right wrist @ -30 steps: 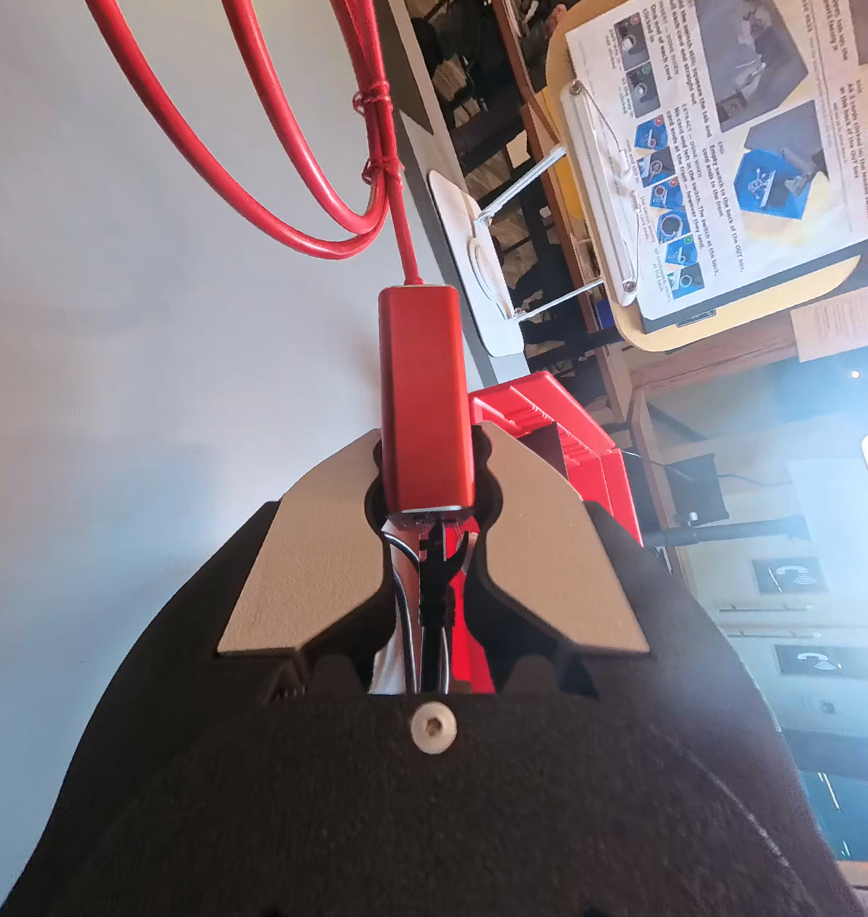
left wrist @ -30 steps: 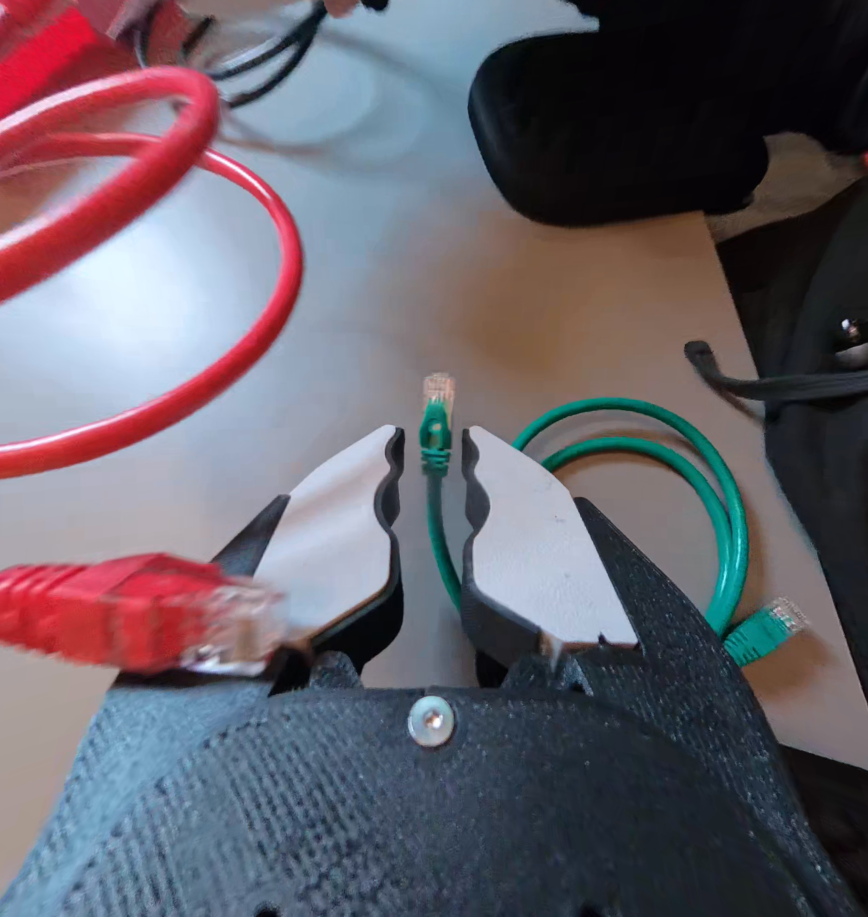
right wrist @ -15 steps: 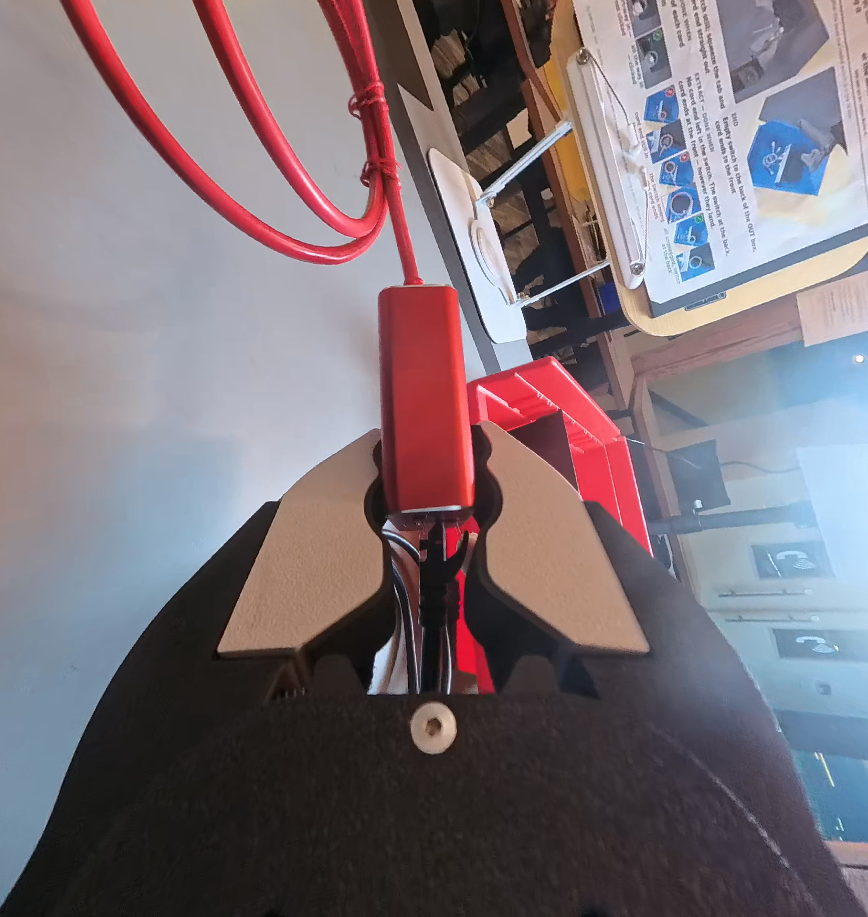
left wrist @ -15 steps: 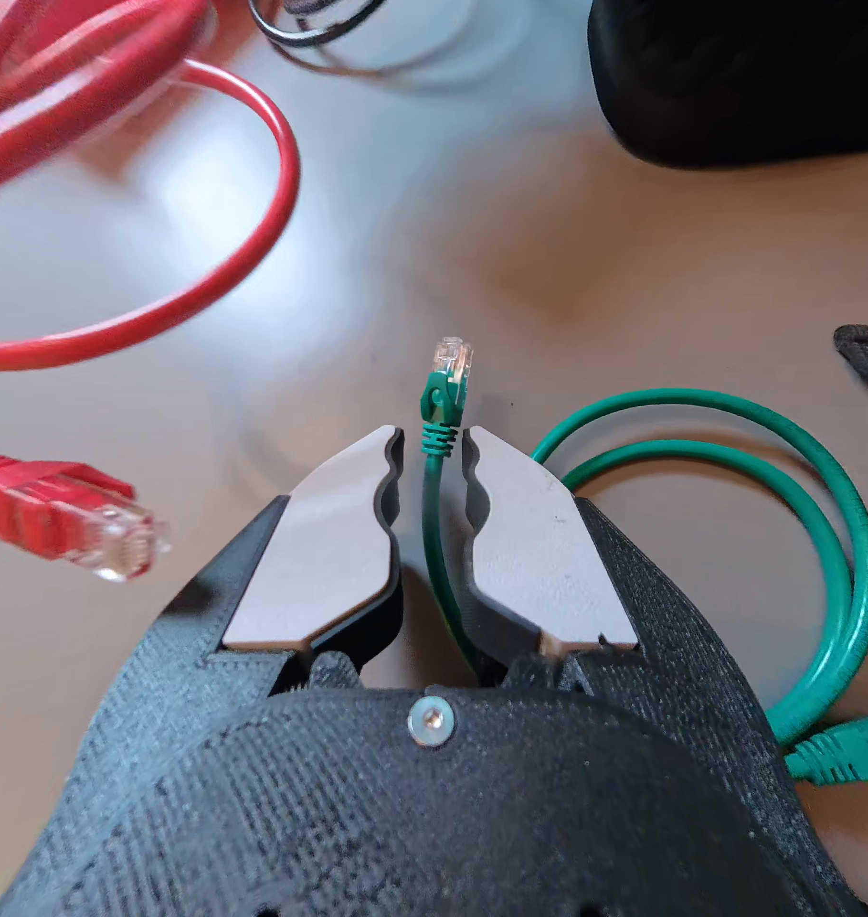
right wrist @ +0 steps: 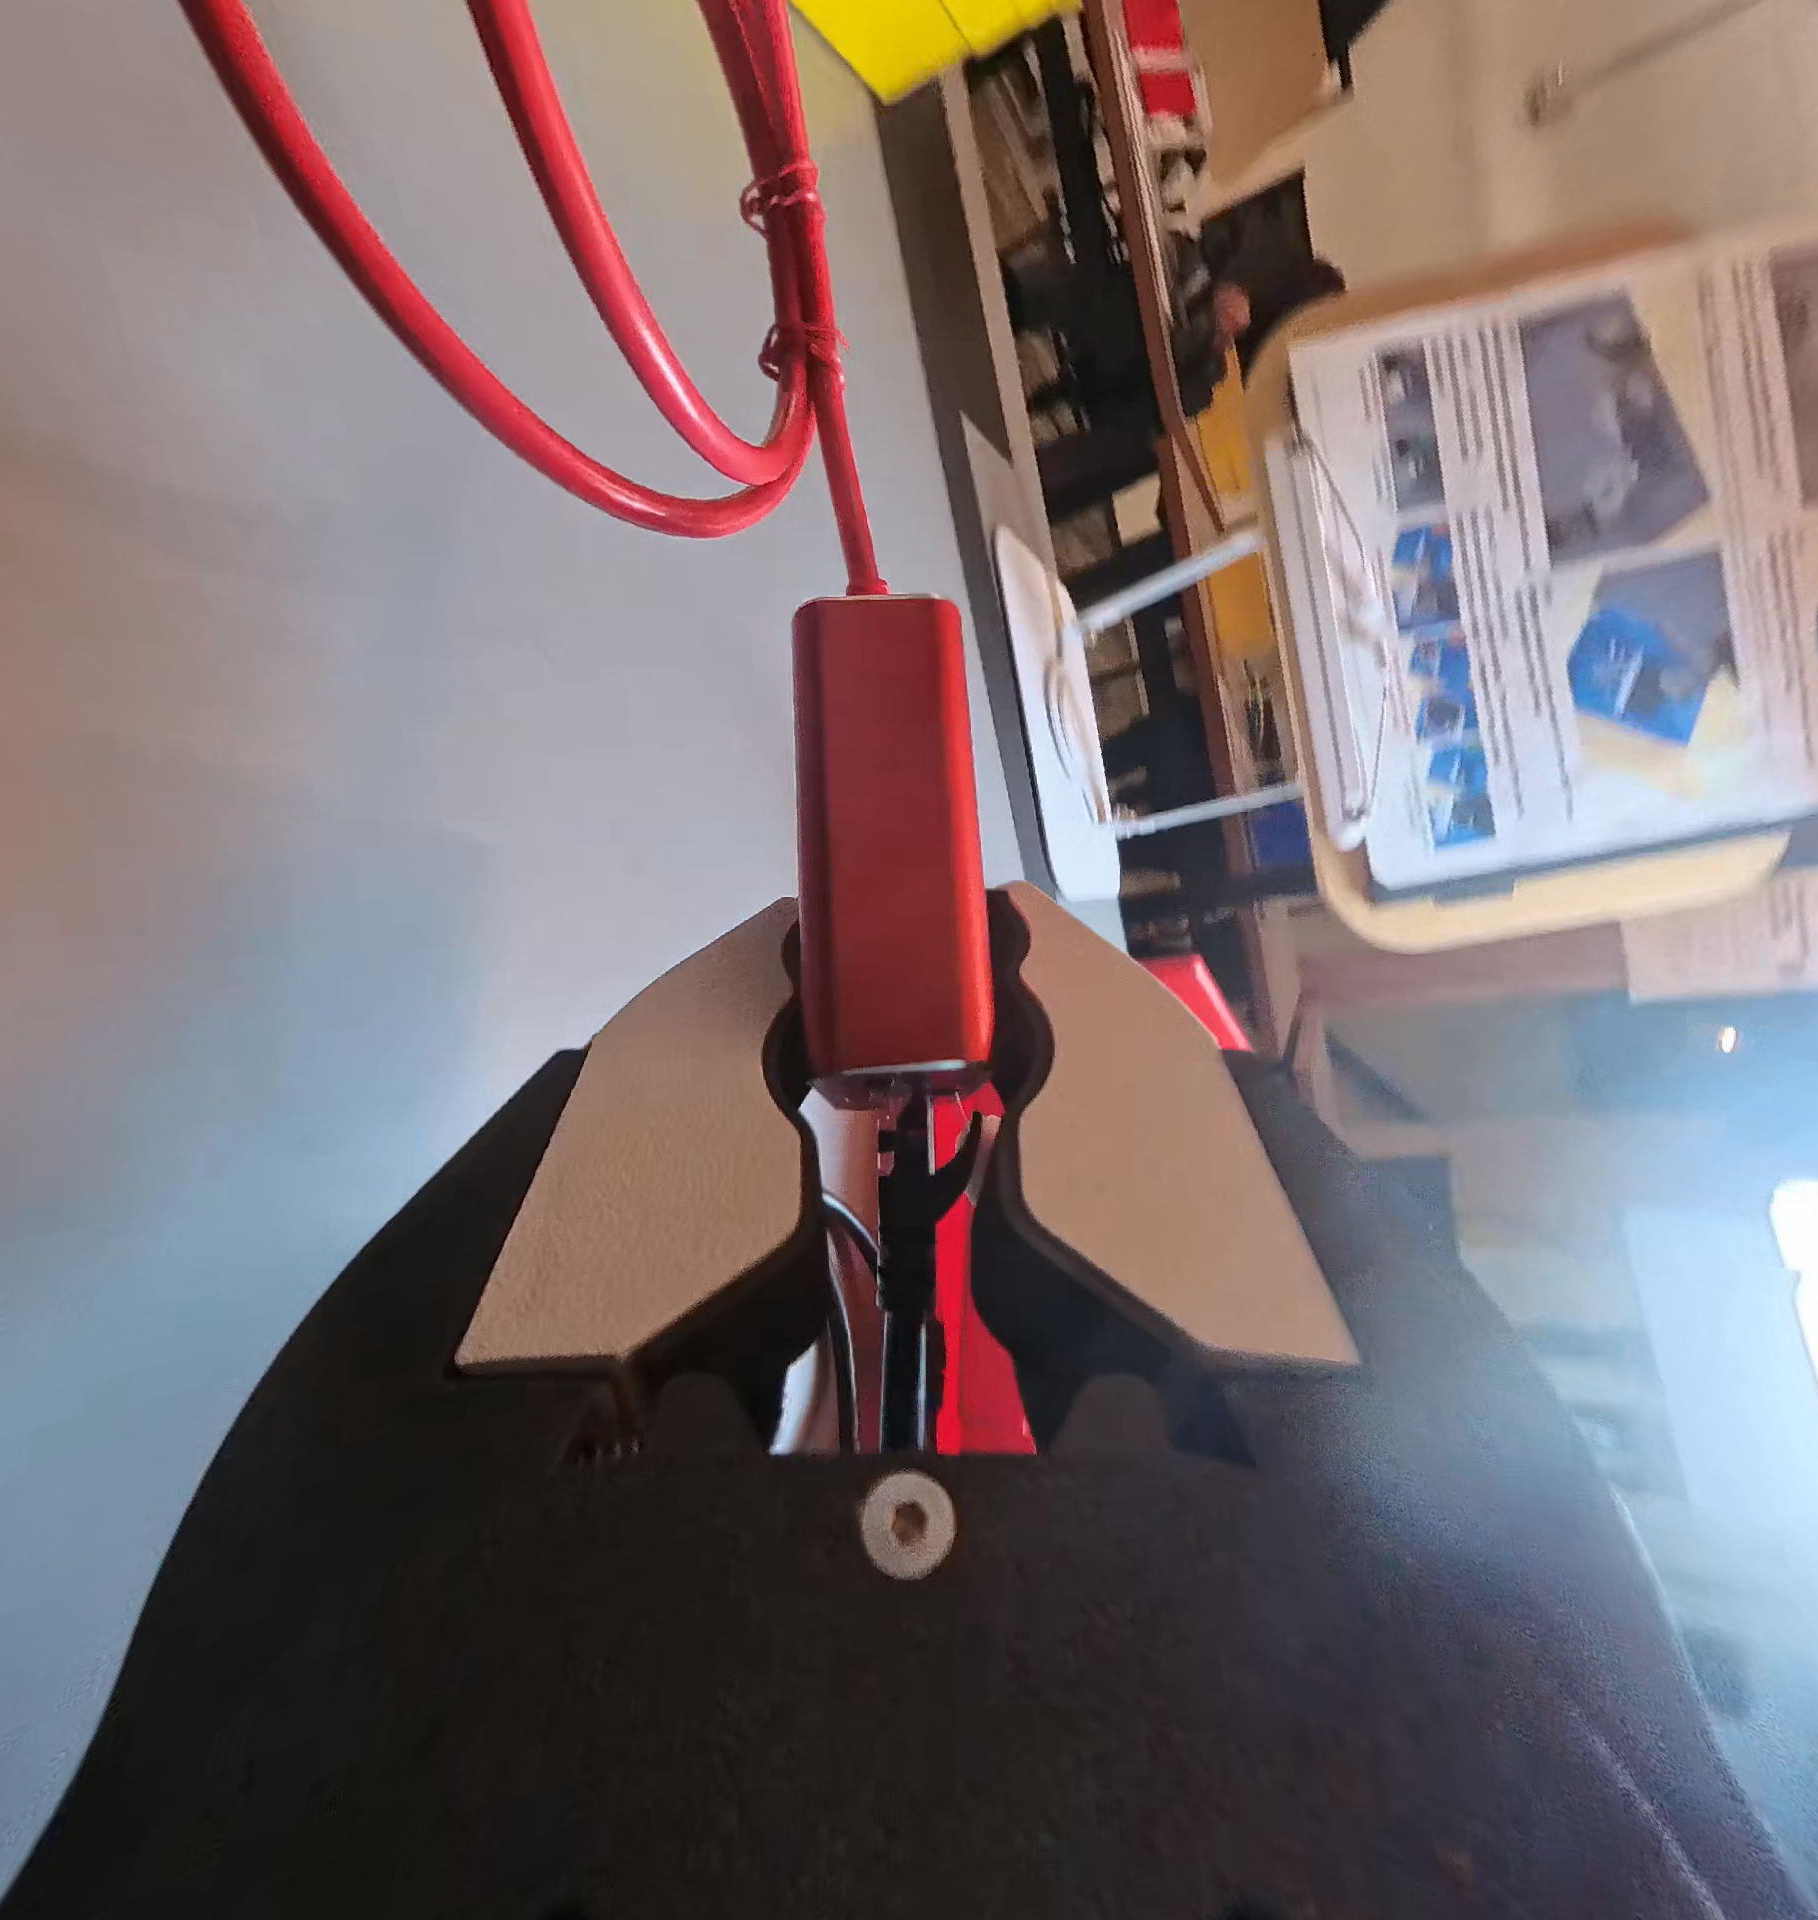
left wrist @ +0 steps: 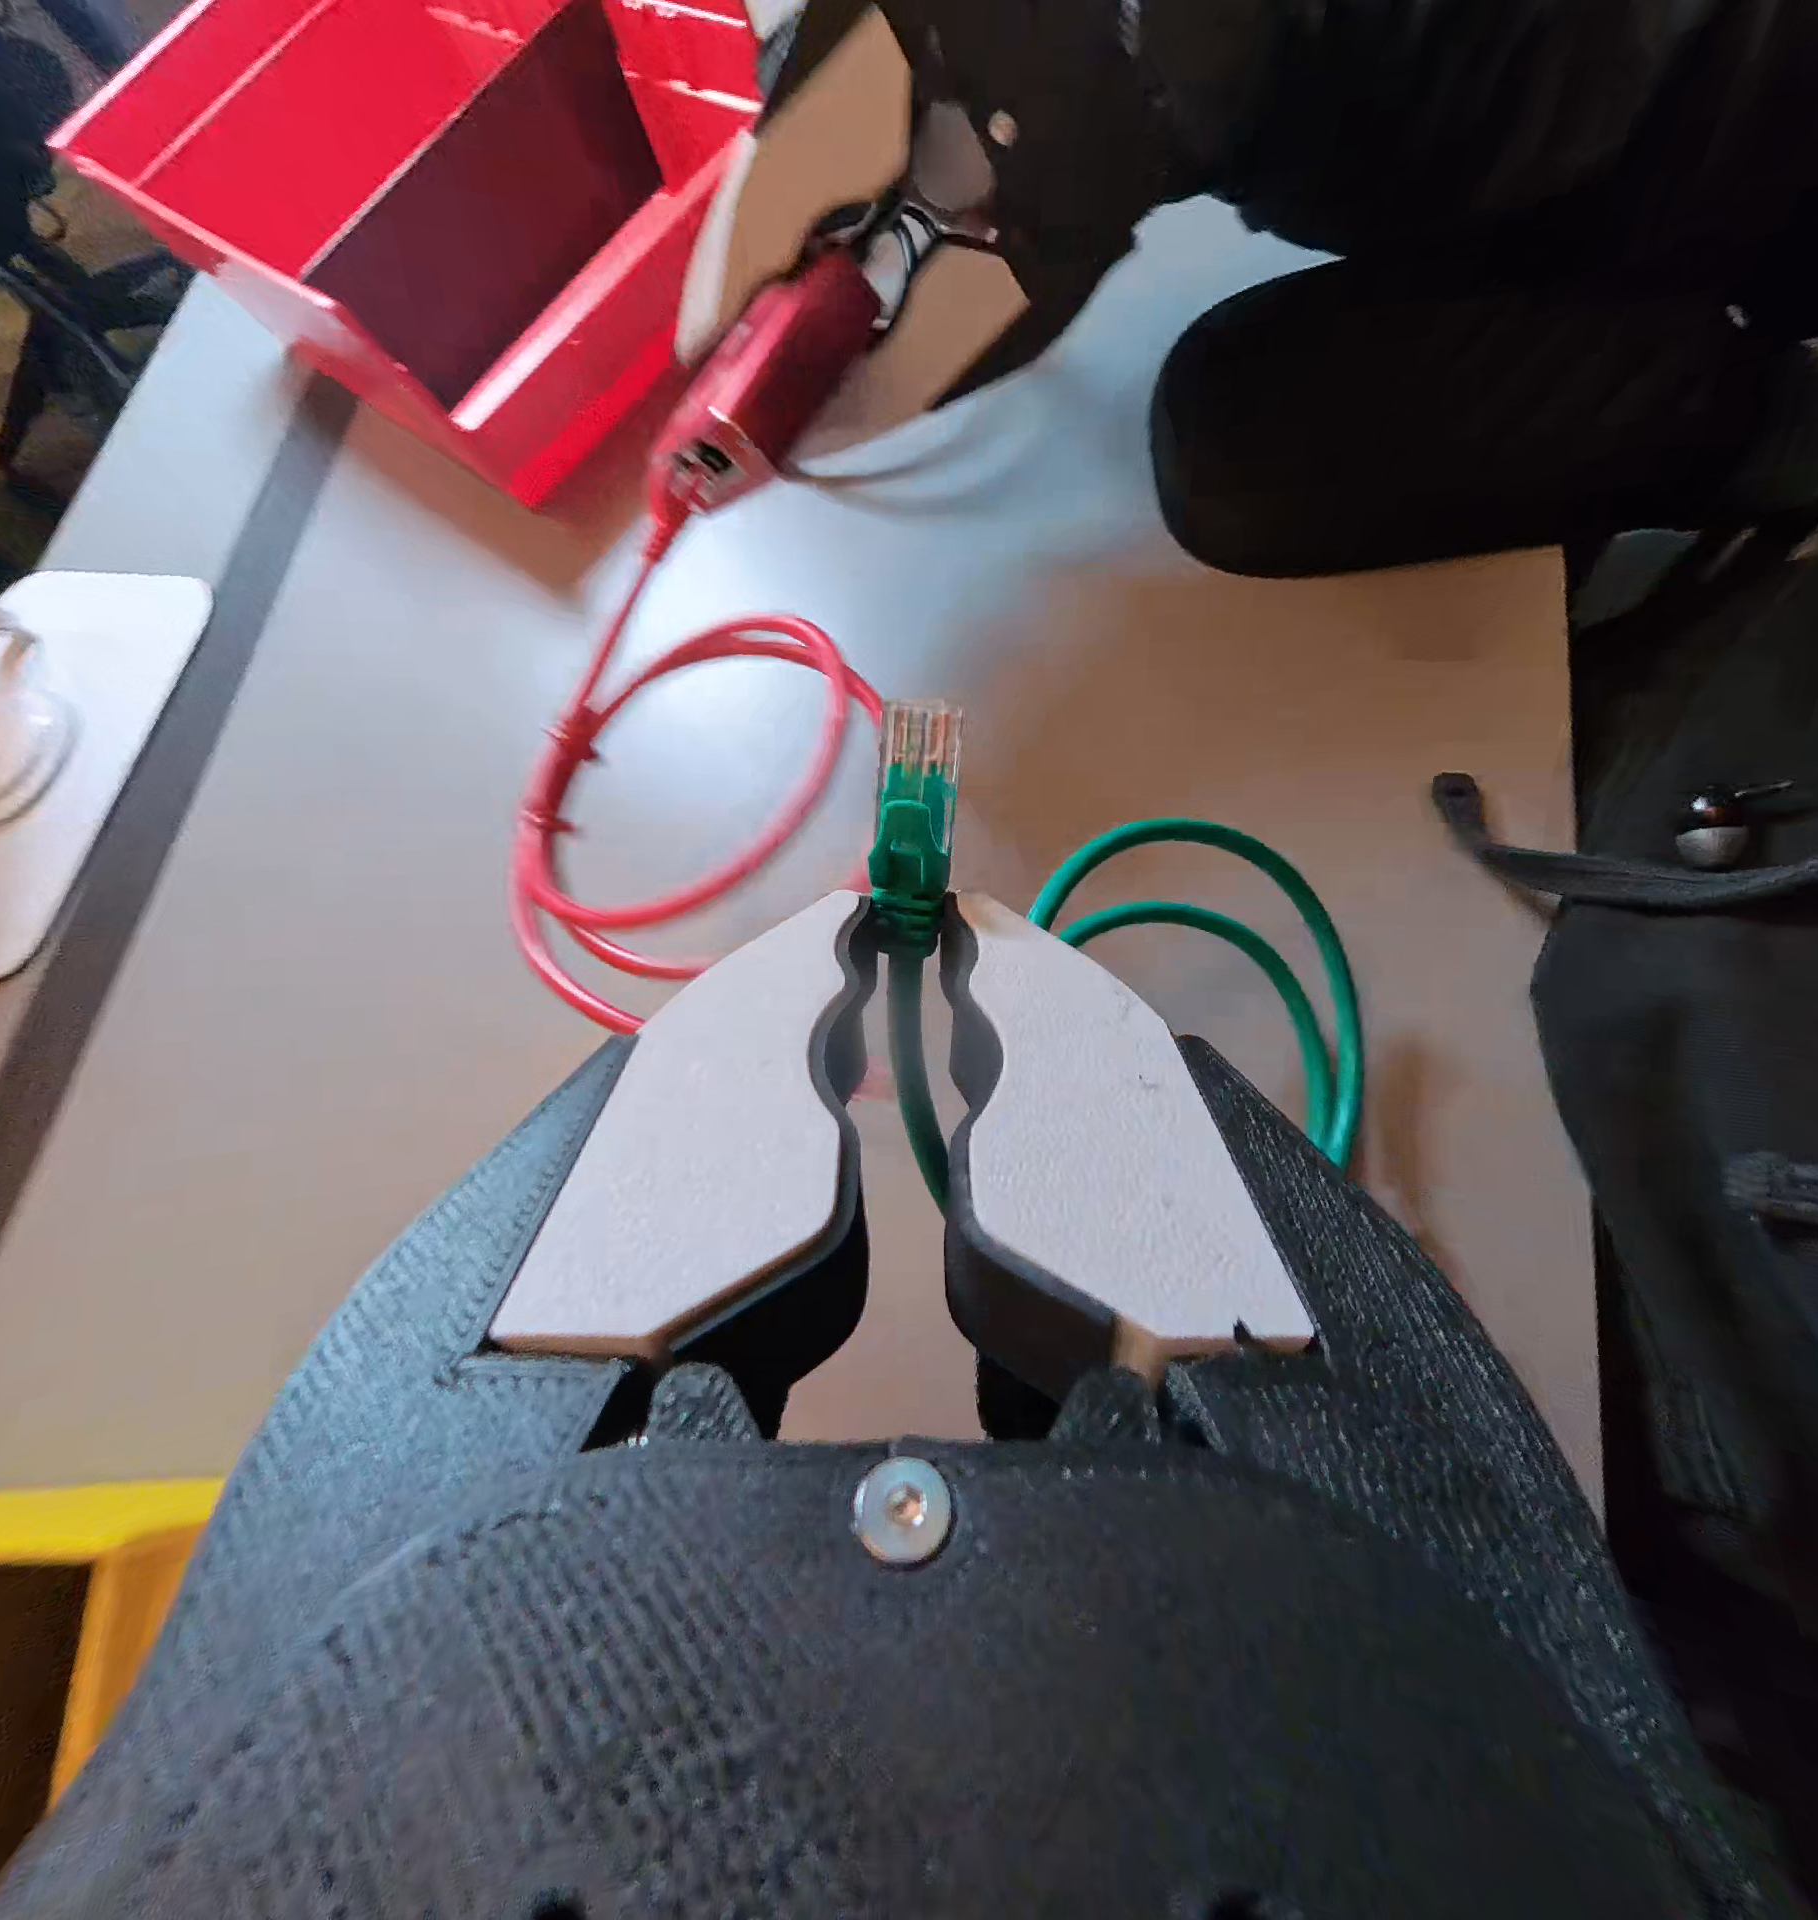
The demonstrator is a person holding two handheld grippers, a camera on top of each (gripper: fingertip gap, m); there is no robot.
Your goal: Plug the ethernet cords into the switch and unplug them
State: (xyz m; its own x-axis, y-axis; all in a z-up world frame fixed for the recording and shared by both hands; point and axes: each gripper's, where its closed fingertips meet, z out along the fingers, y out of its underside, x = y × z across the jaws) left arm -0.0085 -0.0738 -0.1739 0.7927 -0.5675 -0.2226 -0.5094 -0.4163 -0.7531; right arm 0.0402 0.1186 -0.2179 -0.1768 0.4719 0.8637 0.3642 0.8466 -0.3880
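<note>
While right gripper clamps switch, left gripper pinches green cord.

My left gripper pinches the green cord just behind its clear plug, which points forward, its loops on the table. My right gripper clamps the red switch; the coiled red cord is plugged into its far end.

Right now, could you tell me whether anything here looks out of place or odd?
Nothing stands out: the left gripper pinches the green cord behind its plug, and the right gripper clamps the red switch.
</note>
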